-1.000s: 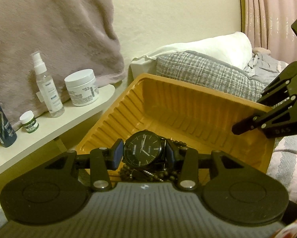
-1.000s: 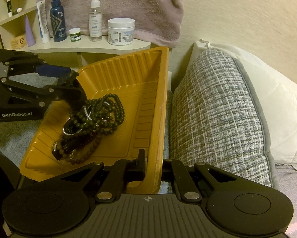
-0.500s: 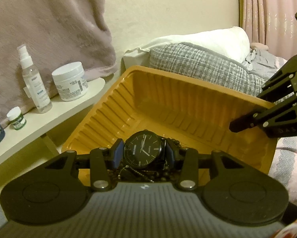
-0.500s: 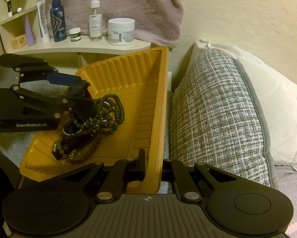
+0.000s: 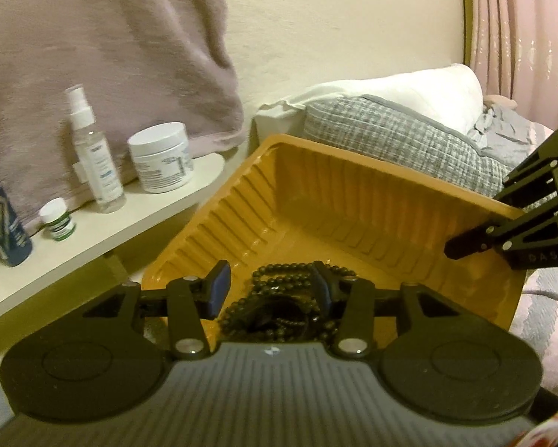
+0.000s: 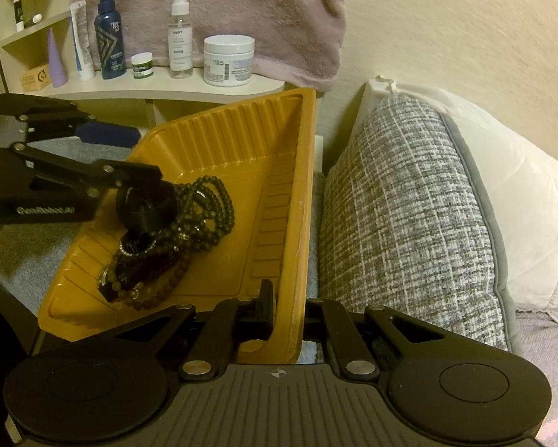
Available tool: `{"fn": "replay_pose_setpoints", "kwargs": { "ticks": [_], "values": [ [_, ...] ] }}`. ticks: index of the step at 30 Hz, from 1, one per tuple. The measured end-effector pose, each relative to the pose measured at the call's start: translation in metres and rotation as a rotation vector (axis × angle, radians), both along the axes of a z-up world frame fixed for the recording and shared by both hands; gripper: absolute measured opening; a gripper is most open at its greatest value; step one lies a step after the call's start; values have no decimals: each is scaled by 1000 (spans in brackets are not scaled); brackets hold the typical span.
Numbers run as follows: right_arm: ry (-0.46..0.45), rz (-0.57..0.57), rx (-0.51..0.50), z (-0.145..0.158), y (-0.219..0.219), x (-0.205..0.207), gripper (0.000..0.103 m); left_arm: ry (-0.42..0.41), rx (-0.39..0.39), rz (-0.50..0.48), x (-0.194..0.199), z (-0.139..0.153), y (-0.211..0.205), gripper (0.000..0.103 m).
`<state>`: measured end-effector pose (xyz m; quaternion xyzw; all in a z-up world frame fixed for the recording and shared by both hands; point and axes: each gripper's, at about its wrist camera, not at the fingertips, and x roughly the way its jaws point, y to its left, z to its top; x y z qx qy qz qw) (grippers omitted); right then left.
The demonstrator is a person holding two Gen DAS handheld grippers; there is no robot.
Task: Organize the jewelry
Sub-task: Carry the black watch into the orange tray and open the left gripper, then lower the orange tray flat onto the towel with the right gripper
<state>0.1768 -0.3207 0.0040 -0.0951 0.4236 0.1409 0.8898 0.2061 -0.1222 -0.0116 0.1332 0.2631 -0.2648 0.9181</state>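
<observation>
Beside the grey woven pillow (image 6: 402, 201), a ribbed yellow plastic tray (image 6: 241, 141) holds dark beaded bracelets (image 6: 200, 216) and a black watch (image 6: 144, 205); left tongs (image 5: 271, 288) apart above them, right tongs (image 6: 286, 303) clamped on the tray's rim.

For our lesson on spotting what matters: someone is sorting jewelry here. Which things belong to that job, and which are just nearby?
Belongs to the job:
tray
bead strings
watch
left claw
right claw

Just lying about:
spray bottle
white jar
blue bottle
pillow
towel
</observation>
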Motion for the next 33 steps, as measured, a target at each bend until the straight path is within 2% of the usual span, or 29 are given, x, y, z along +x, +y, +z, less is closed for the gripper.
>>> {"fn": "replay_pose_setpoints", "kwargs": {
  "ticks": [8,15,25,30,32,33],
  "values": [
    [1,-8,10,-1,-2,0,6,2,-12,62,-10,-1,27,44],
    [-9,-35,60,-7,-10,-2,6,14,-39,153,-24,-3,60,46],
    [28,-134,213,-33,-42,-1,7,43,-92,290,-51,-3,101,47],
    [29,-167,314,-34,-57,-6,7,60,-117,329,-61,-4,110,50],
    [8,-180,327,-32,-62,-12,29,68,-130,340,-65,-4,112,51],
    [-8,-183,340,-31,-65,-14,55,69,-132,344,-67,-4,113,52]
  ]
}}
